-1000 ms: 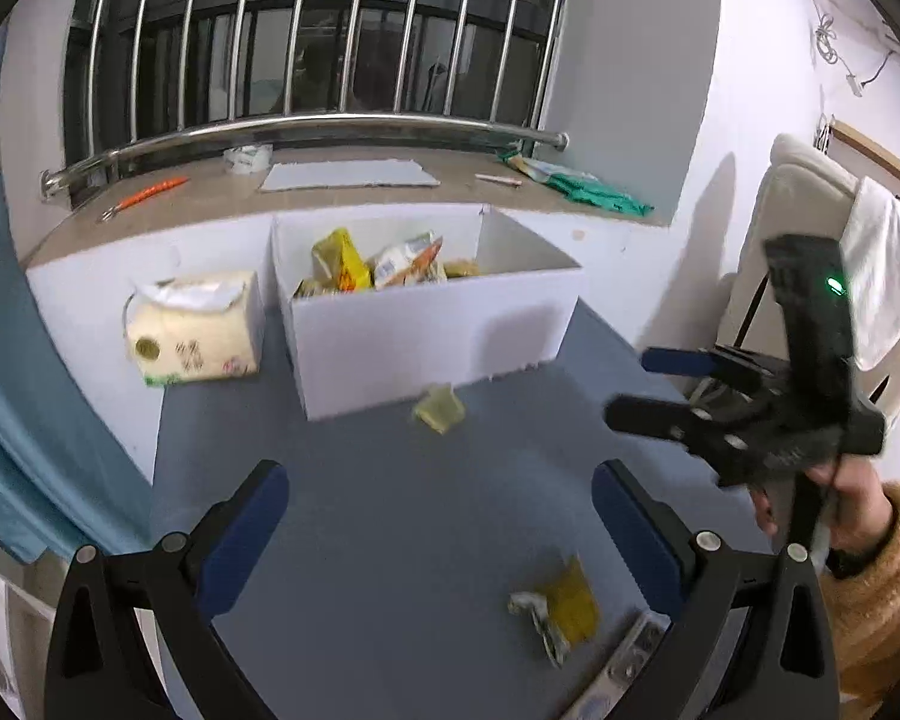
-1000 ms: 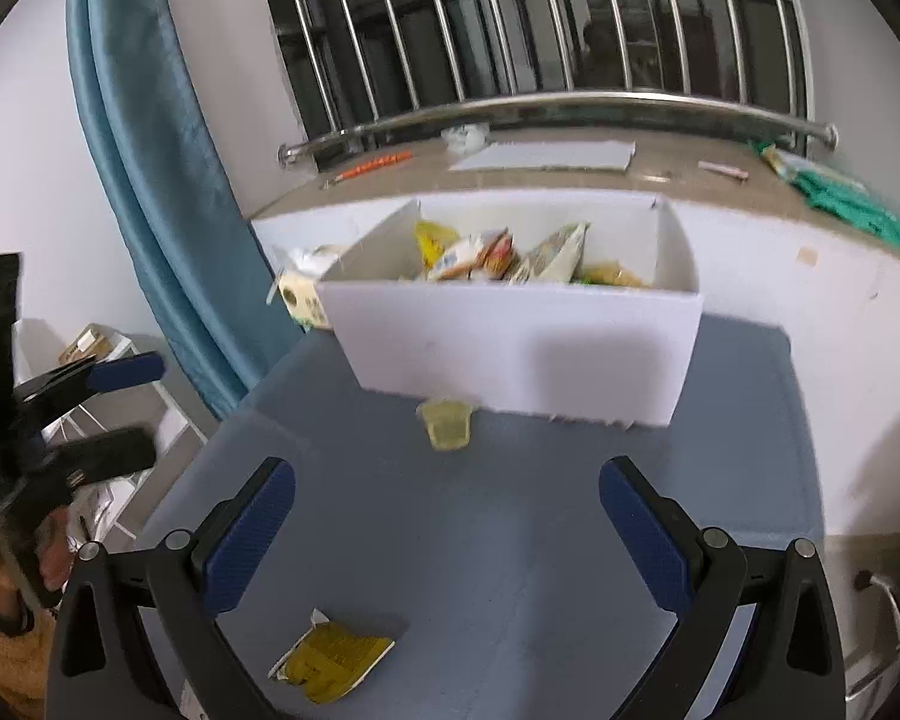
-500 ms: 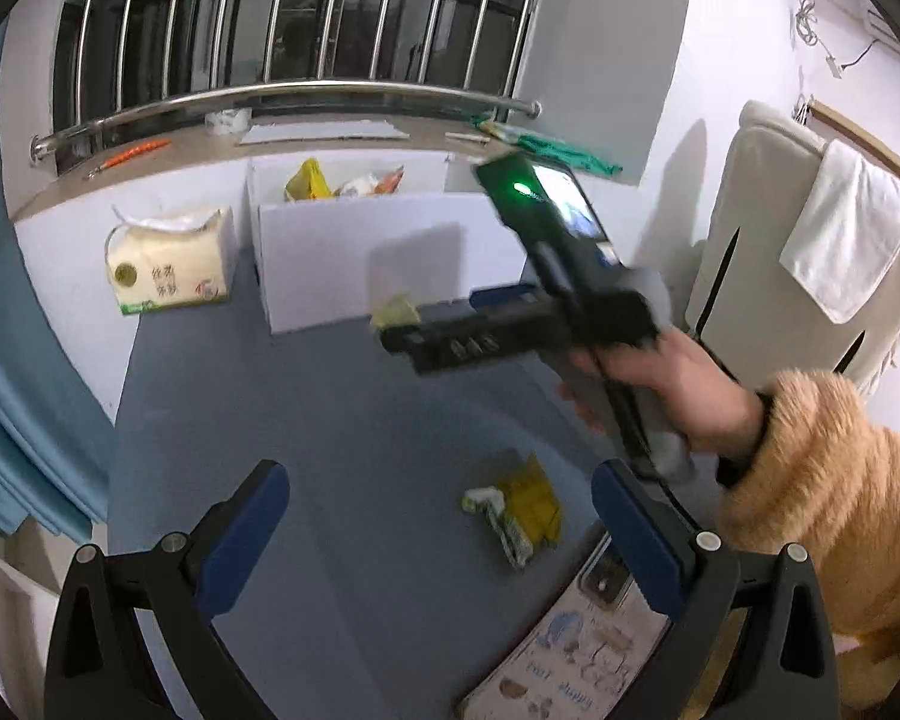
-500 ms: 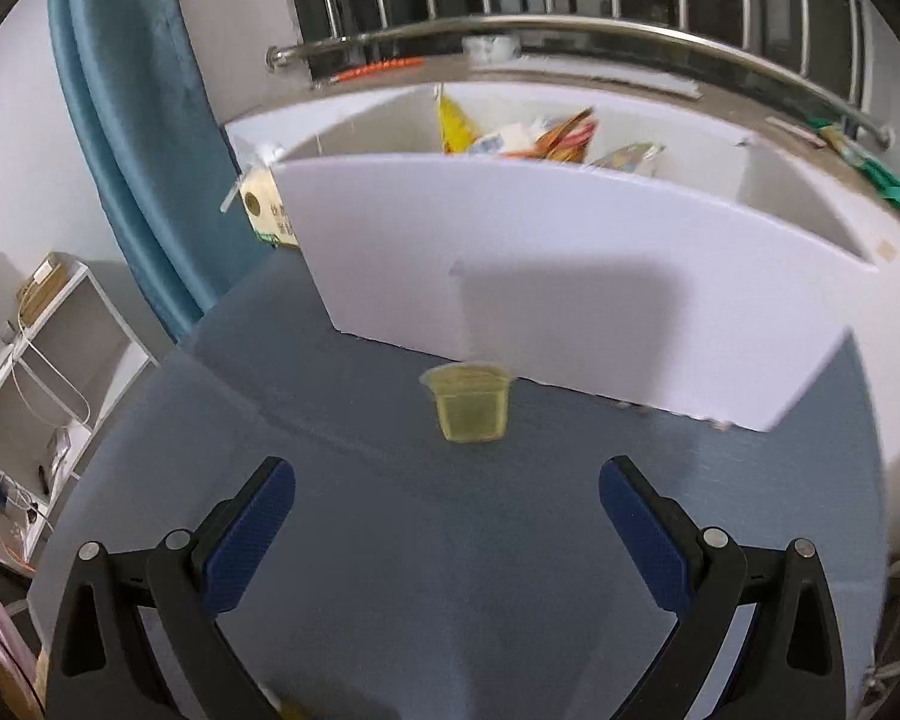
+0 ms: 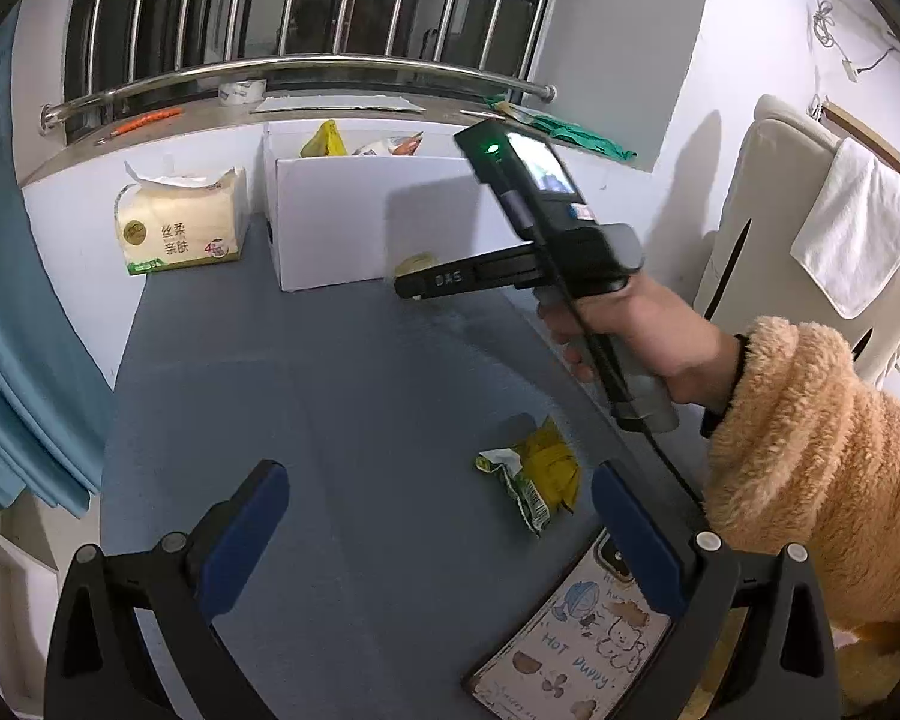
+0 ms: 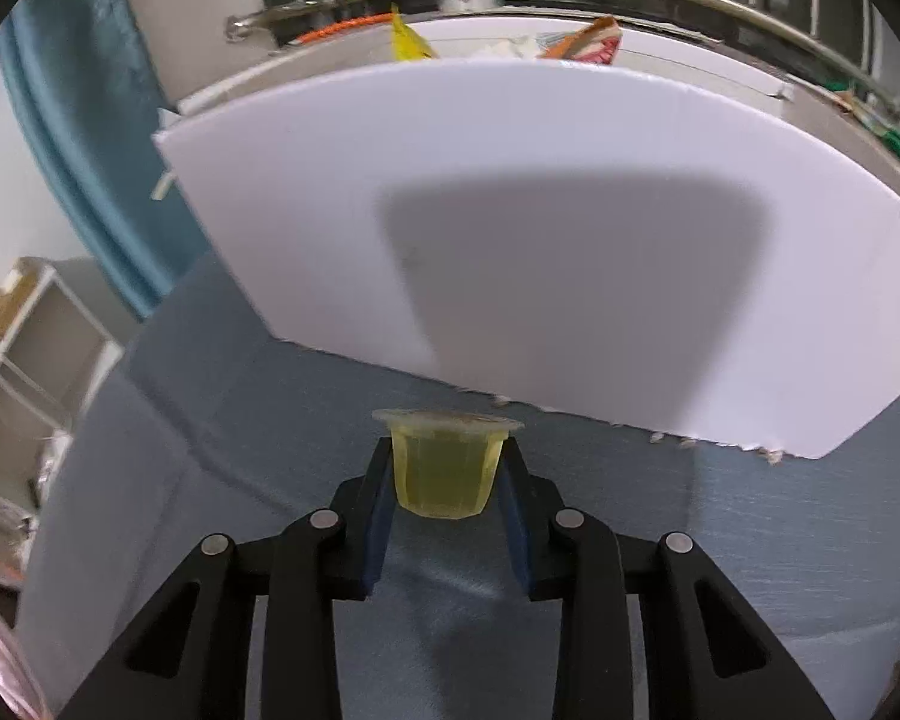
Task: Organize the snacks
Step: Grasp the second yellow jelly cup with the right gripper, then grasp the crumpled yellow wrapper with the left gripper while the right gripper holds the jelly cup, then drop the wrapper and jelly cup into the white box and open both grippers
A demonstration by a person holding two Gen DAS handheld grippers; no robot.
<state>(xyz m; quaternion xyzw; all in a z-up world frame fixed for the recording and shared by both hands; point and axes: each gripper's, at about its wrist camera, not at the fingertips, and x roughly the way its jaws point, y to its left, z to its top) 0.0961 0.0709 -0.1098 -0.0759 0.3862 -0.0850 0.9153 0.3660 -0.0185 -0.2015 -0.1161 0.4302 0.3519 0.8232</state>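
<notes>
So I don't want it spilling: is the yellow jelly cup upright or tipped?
Upright: the jelly cup stands rim-up on the blue mat, between the right gripper's pads, which have just been closing.

jelly cup [image 6: 447, 471] before box [image 6: 510, 228] (snacks inside)

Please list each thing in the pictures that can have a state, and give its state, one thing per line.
right gripper: jaws have just been closing, pads now on both sides of the jelly cup
jelly cup: upright, sealed, in front of the box
left gripper: open, holding nothing
white box: open top, snacks inside
yellow snack packet: crumpled, lying on the table
tissue pack: opened, a tissue sticking out
</notes>
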